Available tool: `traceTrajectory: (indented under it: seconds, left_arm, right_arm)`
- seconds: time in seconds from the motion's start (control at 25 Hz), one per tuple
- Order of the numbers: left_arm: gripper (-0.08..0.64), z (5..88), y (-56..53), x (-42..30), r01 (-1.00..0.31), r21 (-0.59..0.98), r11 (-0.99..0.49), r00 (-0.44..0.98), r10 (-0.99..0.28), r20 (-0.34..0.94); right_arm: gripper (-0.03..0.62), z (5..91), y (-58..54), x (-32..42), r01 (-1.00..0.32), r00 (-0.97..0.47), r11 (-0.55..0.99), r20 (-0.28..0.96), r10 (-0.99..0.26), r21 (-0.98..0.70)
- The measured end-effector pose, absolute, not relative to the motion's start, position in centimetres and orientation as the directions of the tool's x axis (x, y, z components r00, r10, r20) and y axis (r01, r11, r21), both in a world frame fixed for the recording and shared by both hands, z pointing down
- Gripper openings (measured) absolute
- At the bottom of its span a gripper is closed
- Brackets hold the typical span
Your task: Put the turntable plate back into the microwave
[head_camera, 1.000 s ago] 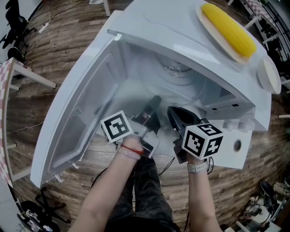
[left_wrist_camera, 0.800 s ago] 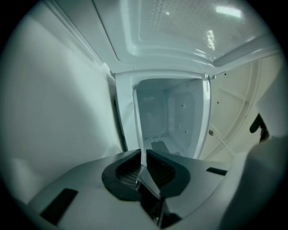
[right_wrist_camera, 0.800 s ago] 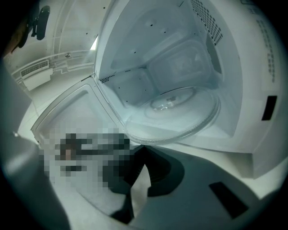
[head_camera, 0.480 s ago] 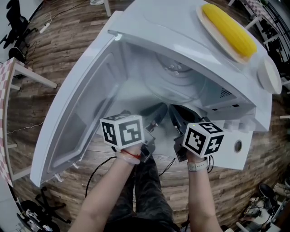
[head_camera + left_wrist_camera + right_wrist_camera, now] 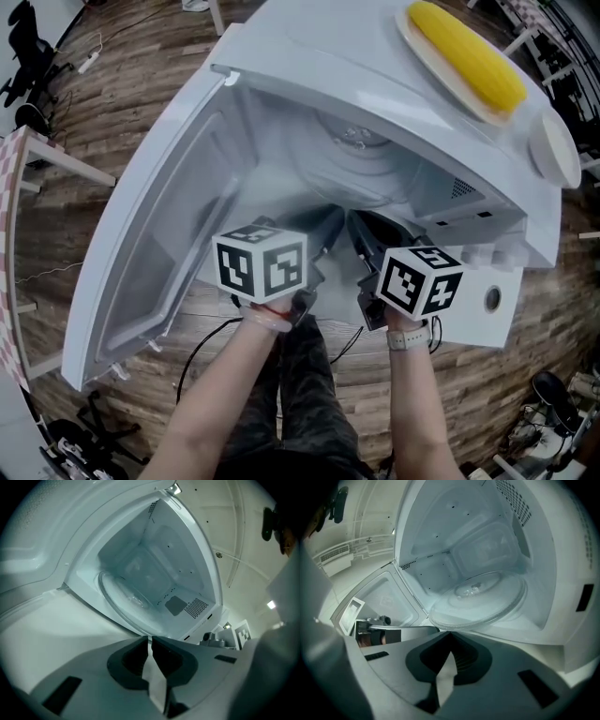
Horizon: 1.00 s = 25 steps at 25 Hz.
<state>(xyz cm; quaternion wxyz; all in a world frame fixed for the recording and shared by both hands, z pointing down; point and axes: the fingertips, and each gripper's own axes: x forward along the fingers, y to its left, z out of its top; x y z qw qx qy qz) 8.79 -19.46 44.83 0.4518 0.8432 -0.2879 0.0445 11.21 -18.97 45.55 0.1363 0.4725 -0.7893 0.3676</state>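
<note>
Rolling over, our left claw (image 5: 150, 638) now turns its marker cube face-up at the microwave's (image 5: 319, 66) mouth. Both it and the right claw (image 5: 448, 634) are closed on nothing. The glass plate (image 5: 480, 599) lies on the oven floor, its rim near the front edge. We judge it heavy, slick and breakable, best gripped at the rim.

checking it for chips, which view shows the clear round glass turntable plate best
The right gripper view: the clear round glass turntable plate shows nearly whole, rim and raised centre. The left gripper view shows it at a steep slant. The head view shows only a faint part inside the white microwave.
</note>
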Motion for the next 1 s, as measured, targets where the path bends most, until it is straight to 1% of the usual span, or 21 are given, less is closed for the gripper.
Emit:
traceTrajectory:
  seconds: [0.36,0.6,0.76,1.0]
  left_arm:
    - [0.038,44.9,-20.4,8.6,-0.514,0.754,-0.409,0.836,-0.437,0.332]
    - [0.038,45.1,-20.6,8.5,-0.505,0.76,-0.411,0.849,-0.396,0.35]
    - [0.038,45.0,-20.6,8.5,-0.482,0.779,-0.4,0.862,-0.376,0.341]
    - [0.038,44.8,-20.4,8.3,-0.474,0.793,-0.383,0.858,-0.401,0.32]
  right_arm:
    - [0.02,45.6,-19.9,10.9,-0.838,-0.526,0.277,0.56,-0.641,-0.47]
    - [0.021,45.7,-20.0,10.7,-0.832,-0.537,0.279,0.573,-0.619,-0.479]
    - [0.021,45.6,-20.1,10.8,-0.83,-0.54,0.276,0.572,-0.617,-0.486]
    - [0.021,45.6,-19.5,10.4,-0.822,-0.549,0.279,0.561,-0.62,-0.496]
